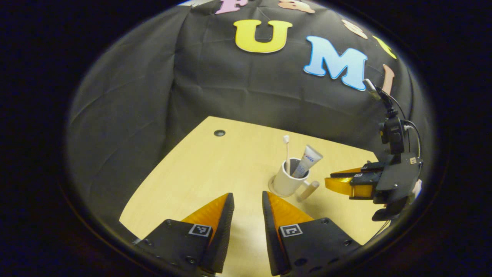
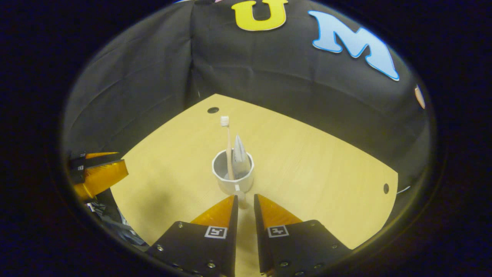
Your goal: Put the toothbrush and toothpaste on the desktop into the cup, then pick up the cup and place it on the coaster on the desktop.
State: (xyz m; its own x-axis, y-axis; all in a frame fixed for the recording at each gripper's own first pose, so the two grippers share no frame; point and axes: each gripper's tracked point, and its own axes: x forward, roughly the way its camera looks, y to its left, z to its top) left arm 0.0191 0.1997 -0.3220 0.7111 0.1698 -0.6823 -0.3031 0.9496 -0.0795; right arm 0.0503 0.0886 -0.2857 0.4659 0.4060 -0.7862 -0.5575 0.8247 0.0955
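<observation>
Jaws on both grippers stand parted by a narrow gap and grip nothing. The right gripper (image 2: pixel 245 200) is just short of the cup (image 2: pixel 233 172), its fingertips either side of the end of the cup's handle (image 2: pixel 240 194); whether the pads already touch that handle cannot be told, and they do not look clamped on it. The left gripper (image 1: pixel 248 198) hangs over bare worktop (image 1: pixel 200 169) on the near side of the cup, apart from it, with nothing between its fingers. The cup stands upright on a pale disc that shows as a thin rim around its base in the left gripper view, and this looks like the coaster (image 1: pixel 271 187), so the task appears close to finished or finished. The toothbrush (image 2: pixel 227 146) stands in the cup, bristles up, leaning on the rim, and the toothpaste (image 1: pixel 307 161) tube stands in beside it, its crimped end up and well above the rim. As a judgement, the cup is stiff, glazed and smooth, likely ceramic, so it would slip in a loose grip and chip if knocked; the stick-like handle gives the jaws a firm place to close, better than the round wall. The brush is light and stiff, the tube soft and light; both ride high, so any tilt of the cup could tip them out.
</observation>
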